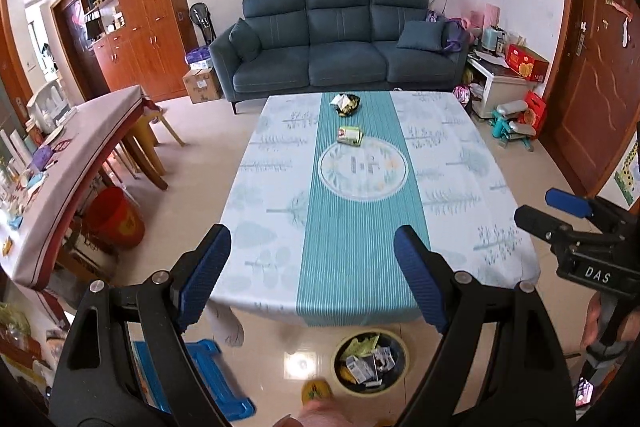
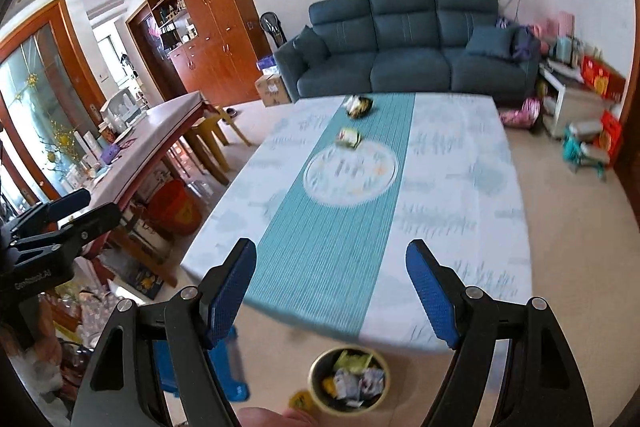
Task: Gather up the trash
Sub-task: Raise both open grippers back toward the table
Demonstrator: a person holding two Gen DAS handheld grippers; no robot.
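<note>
Two wide-open, empty tongs, left tongs [image 1: 312, 263] and right tongs [image 2: 331, 283], hover above the near desk edge, with the green flat wrapper [image 1: 350, 135] lying far ahead on the striped middle.

The near half of the table [image 1: 460, 195] is bare cloth, open for passage. Further along the centre stripe lie a green packet [image 1: 350, 135] and, beyond it near the far edge, a dark wrapper pile [image 1: 346, 104], apart from each other. On the floor just before the table's near edge stands the trash bin [image 1: 370, 363], flanked on the left by a blue stool [image 1: 216, 383].
</note>
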